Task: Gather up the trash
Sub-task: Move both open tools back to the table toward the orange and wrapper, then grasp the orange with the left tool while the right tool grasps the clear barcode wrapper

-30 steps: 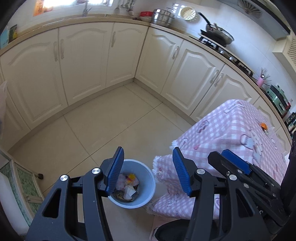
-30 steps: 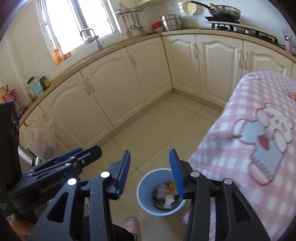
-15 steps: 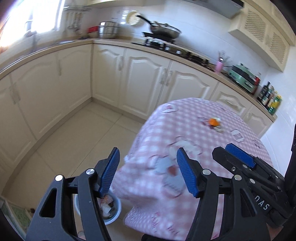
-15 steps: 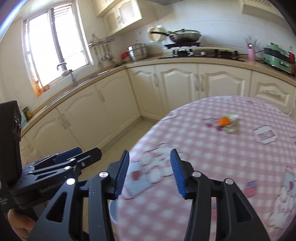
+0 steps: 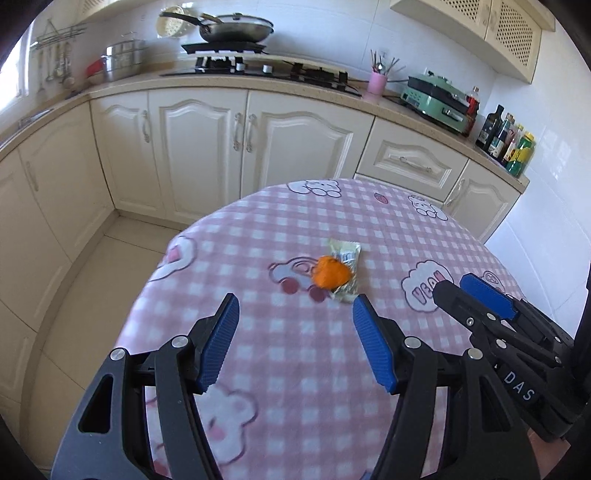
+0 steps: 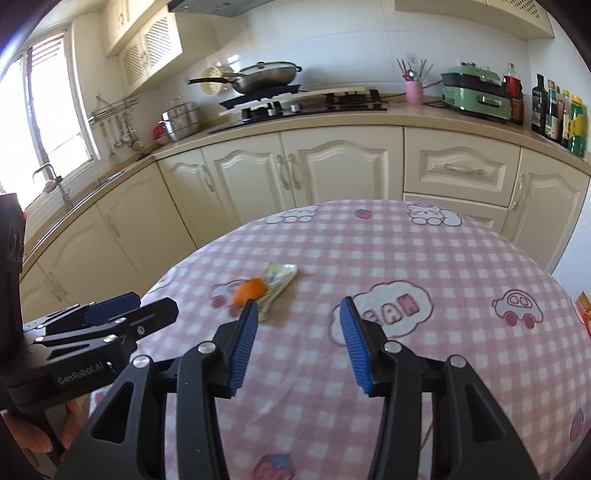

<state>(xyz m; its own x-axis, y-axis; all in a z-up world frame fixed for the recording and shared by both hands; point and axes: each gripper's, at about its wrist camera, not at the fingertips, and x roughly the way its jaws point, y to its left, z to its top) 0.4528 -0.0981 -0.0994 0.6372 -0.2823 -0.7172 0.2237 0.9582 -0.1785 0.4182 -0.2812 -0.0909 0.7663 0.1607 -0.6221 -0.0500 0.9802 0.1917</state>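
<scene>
An orange crumpled piece of trash [image 5: 330,276] lies on a pale yellow-green wrapper [image 5: 345,269] in the middle of the pink checked tablecloth [image 5: 295,369]. Both also show in the right wrist view: the orange piece [image 6: 249,290] and the wrapper [image 6: 277,277]. My left gripper [image 5: 293,310] is open and empty, above the cloth just short of the trash. My right gripper [image 6: 298,308] is open and empty, with the trash just ahead of its left finger. The trash bin is out of view.
Cream cabinets [image 5: 207,147] and a countertop with a hob and wok [image 5: 236,29] run behind the table. A pink utensil cup [image 5: 376,82], a green appliance [image 5: 439,99] and bottles [image 5: 509,140] stand on the counter. A red-orange object [image 6: 584,310] sits at the table's right edge.
Both grippers have swung up from the blue bin on the floor to the table top and moved closer to the orange trash and wrapper. Both stay open and empty.
</scene>
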